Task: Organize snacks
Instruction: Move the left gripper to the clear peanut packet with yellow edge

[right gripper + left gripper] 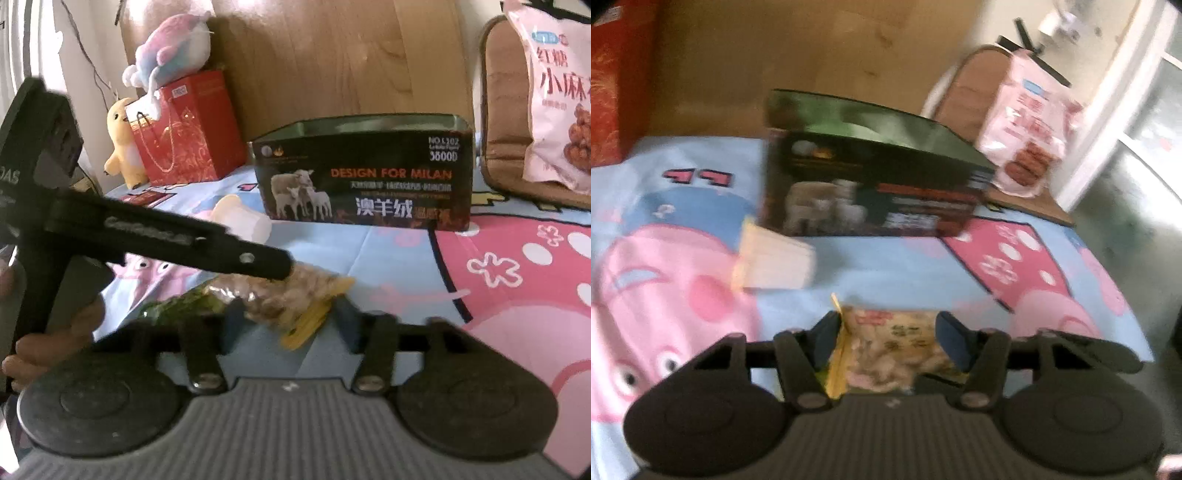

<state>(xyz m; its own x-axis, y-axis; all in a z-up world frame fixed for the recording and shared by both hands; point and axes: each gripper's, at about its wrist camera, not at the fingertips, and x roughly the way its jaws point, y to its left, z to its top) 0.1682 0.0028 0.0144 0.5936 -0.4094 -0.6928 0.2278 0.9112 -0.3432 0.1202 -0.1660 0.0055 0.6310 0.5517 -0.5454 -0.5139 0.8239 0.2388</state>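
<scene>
A yellow-edged clear snack bag (886,350) of pale pieces lies on the cartoon bedsheet between the fingers of my left gripper (888,341), whose jaws stand wide around it without pressing it. In the right wrist view the same bag (288,295) lies under the left gripper's black finger (258,258), just ahead of my open right gripper (286,321). A dark open box (871,192) printed with sheep stands behind; it also shows in the right wrist view (365,177). A pale jelly cup (775,258) lies on its side near it.
A pink snack bag (1023,125) leans on a brown cushion (964,99) at the right. A red gift bag (188,129), a yellow plush (120,144) and a pastel plush (173,44) stand at the back left. A wooden headboard (332,55) is behind.
</scene>
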